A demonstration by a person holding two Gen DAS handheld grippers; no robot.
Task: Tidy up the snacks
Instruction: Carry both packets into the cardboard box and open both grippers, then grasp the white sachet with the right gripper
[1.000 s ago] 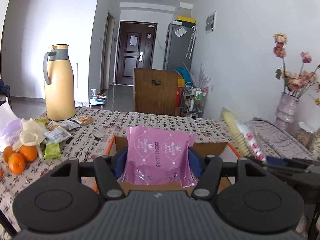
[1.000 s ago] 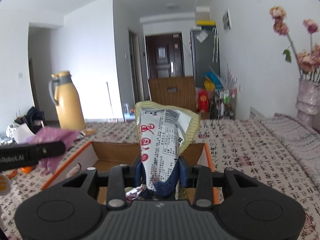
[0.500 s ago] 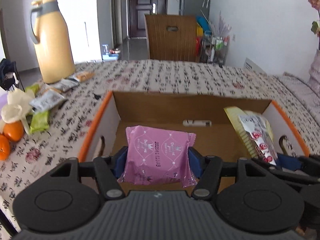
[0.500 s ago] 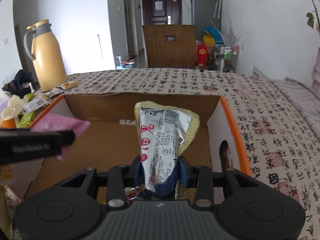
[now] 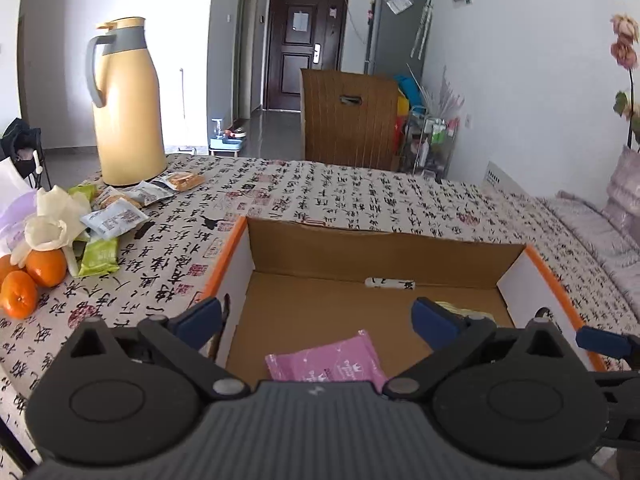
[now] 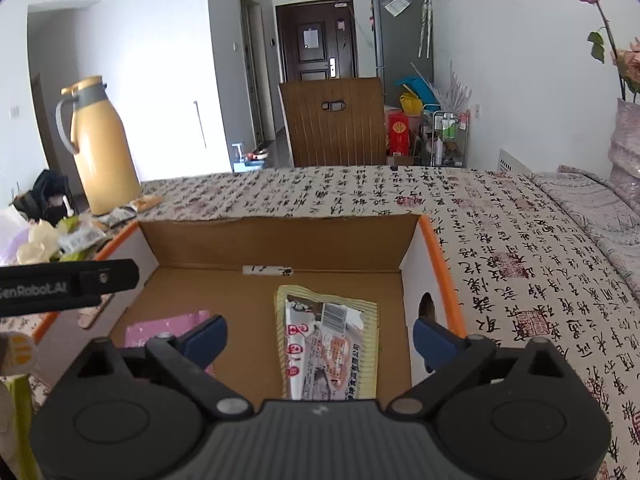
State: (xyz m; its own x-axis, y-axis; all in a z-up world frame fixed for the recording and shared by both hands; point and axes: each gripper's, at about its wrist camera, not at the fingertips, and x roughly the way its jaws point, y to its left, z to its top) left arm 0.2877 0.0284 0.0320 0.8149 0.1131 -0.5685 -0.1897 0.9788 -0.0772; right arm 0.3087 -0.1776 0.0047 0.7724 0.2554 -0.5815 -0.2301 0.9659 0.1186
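An open cardboard box [image 5: 236, 248] [image 6: 436, 256] with orange rims stands on the patterned tablecloth. A pink snack packet [image 5: 326, 364] [image 6: 168, 328] lies flat on its floor at the near left. My left gripper [image 5: 316, 316] hangs over it with its jaws opening wide, and nothing touches the pads. A white and yellow-edged snack packet [image 6: 328, 344] lies flat on the box floor, its corner [image 5: 468, 311] showing in the left wrist view. My right gripper [image 6: 320, 334] is above it, jaws opening wide, with the packet free of the pads.
Several loose snack packets [image 5: 116, 216] lie left of the box, with oranges [image 5: 32, 276] and a white flower [image 5: 48, 228]. A yellow thermos [image 5: 124, 108] [image 6: 100, 148] stands behind them. A wooden chair [image 6: 336, 124] is beyond the table and a vase [image 6: 626, 140] far right.
Both grippers sank toward the box and opened. The pink packet and the white packet, held upright before, now lie flat on the box floor.
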